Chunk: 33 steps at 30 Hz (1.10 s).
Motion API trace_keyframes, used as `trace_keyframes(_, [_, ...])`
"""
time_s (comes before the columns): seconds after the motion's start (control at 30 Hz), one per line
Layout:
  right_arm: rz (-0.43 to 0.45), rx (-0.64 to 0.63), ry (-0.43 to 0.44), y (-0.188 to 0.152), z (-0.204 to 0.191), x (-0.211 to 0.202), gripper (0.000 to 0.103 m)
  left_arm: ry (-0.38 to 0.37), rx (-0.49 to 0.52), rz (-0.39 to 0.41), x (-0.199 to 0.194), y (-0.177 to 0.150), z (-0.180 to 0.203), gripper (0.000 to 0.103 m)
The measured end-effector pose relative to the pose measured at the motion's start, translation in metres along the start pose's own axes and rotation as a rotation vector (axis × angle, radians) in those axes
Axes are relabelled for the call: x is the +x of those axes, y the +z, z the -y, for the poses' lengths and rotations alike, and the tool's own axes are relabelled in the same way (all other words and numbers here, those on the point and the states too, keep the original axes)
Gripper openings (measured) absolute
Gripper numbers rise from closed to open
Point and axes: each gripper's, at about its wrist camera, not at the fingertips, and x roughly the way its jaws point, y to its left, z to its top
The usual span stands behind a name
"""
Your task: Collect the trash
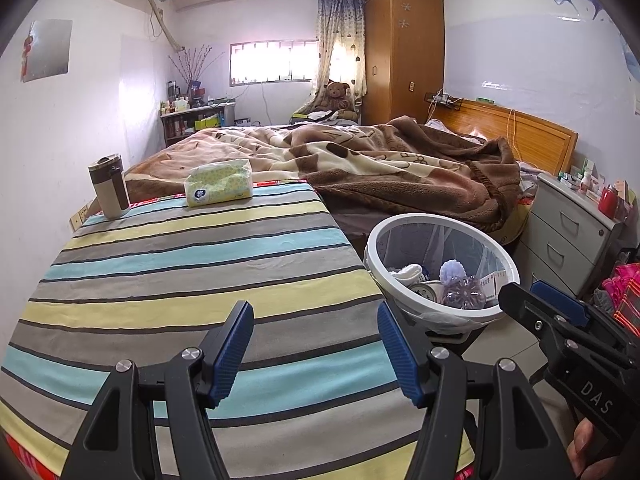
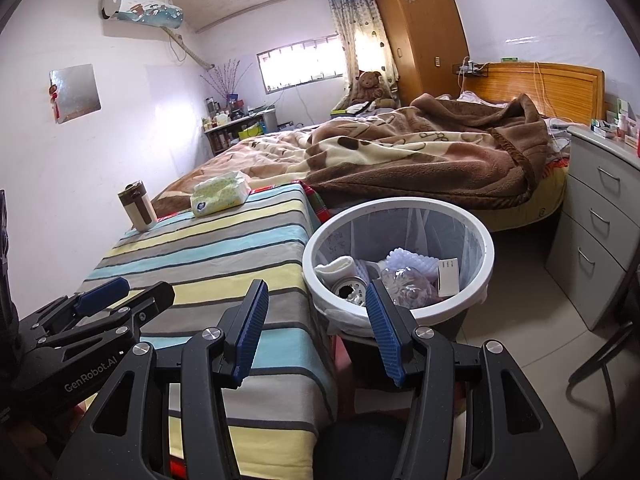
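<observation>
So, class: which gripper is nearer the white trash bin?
Right. The right gripper hangs at the trash bin rim; the left gripper is over the striped cloth beside it.

The left gripper (image 1: 316, 344) is built of matte black angular arms, each with a triangular cut-out, joined at round silver screw heads. Its fingers (image 1: 234, 356) carry ribbed blue pads on their inner faces. The right gripper (image 2: 316, 328) has the same build: black struts, silver pivots, blue ridged fingers (image 2: 250, 332). Seen from the side in the left wrist view, its body bears the white letters "DAS"; the left one's flank in the right wrist view reads "GenRobot.AI". A bare hand (image 1: 582, 448) shows beneath the black housing.
</observation>
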Motion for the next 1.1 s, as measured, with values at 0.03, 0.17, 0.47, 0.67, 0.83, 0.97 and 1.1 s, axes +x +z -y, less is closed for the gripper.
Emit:
trace_keyframes(0.03, [0.002, -0.001, -0.001, 0.0002, -0.0006, -0.0004, 0.052, 0.000, 0.000, 0.000, 0.0001, -0.0001, 0.0000, 0.064])
trace_keyframes(0.17, [0.003, -0.002, -0.001, 0.0013, -0.0007, -0.0006, 0.052, 0.000, -0.001, 0.002, -0.0013, -0.0005, 0.0004, 0.064])
trace_keyframes(0.47, [0.004, -0.003, 0.002, 0.0026, -0.0011, -0.0010, 0.052, 0.000, 0.000, 0.002, -0.0021, -0.0004, 0.0009, 0.064])
trace_keyframes(0.67, [0.004, -0.004, 0.003, 0.0027, -0.0012, -0.0012, 0.052, -0.001, -0.002, 0.002, -0.0022, -0.0002, 0.0009, 0.064])
trace_keyframes(0.83, [0.004, -0.006, 0.005, 0.0041, -0.0013, -0.0016, 0.052, -0.001, -0.001, 0.002, -0.0023, -0.0006, 0.0006, 0.064])
trace_keyframes(0.97, [0.005, -0.005, 0.004, 0.0037, -0.0016, -0.0017, 0.052, 0.001, -0.002, 0.004, -0.0030, 0.0006, 0.0011, 0.064])
trace_keyframes(1.1, [0.006, -0.007, 0.005, 0.0043, -0.0015, -0.0019, 0.052, 0.000, -0.003, 0.004, -0.0030, 0.0008, 0.0009, 0.064])
